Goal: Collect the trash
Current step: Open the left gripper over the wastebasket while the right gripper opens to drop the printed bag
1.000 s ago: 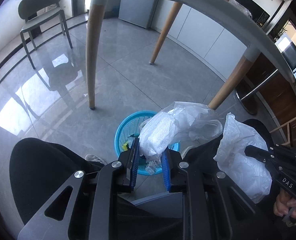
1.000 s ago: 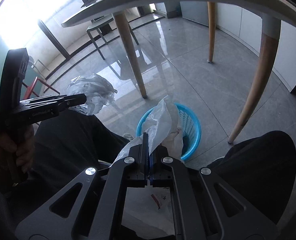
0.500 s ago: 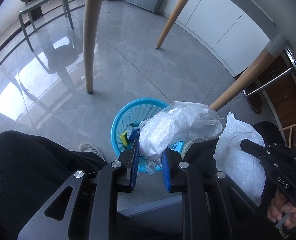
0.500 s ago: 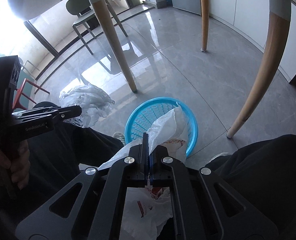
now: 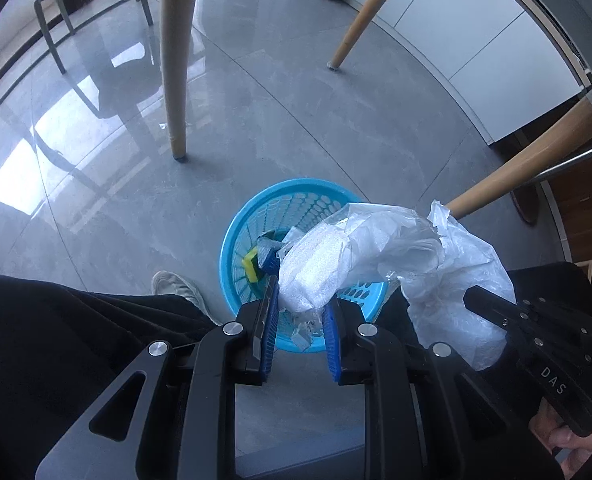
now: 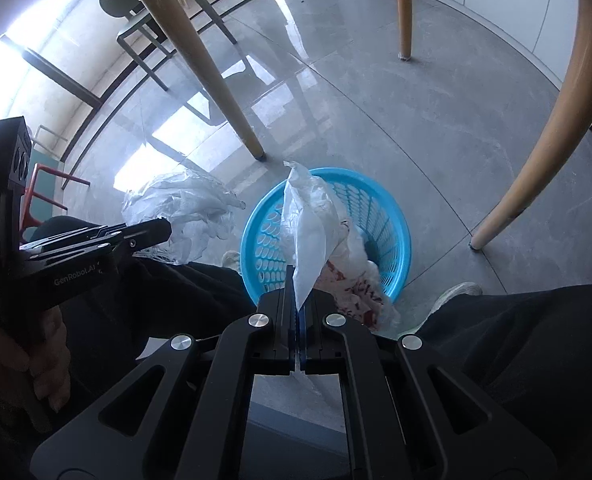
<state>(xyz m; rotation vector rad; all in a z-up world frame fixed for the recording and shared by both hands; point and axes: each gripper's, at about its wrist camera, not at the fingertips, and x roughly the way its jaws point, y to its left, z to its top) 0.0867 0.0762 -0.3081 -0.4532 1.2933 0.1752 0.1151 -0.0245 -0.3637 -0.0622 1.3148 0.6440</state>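
The left gripper (image 5: pixel 301 312) pinches a crinkled clear plastic wad (image 5: pixel 335 256) above the round, perforated blue plastic basket (image 5: pixel 232 240). The right gripper (image 6: pixel 299 304), pressed together, clamps one thin white plastic bag (image 6: pixel 307 240) over it.

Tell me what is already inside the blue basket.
In the blue basket, the left wrist view shows a yellow sponge beside a dark blue wrapper, with small clear scraps lower down. The bubble wrap wad in the left gripper covers the rest.
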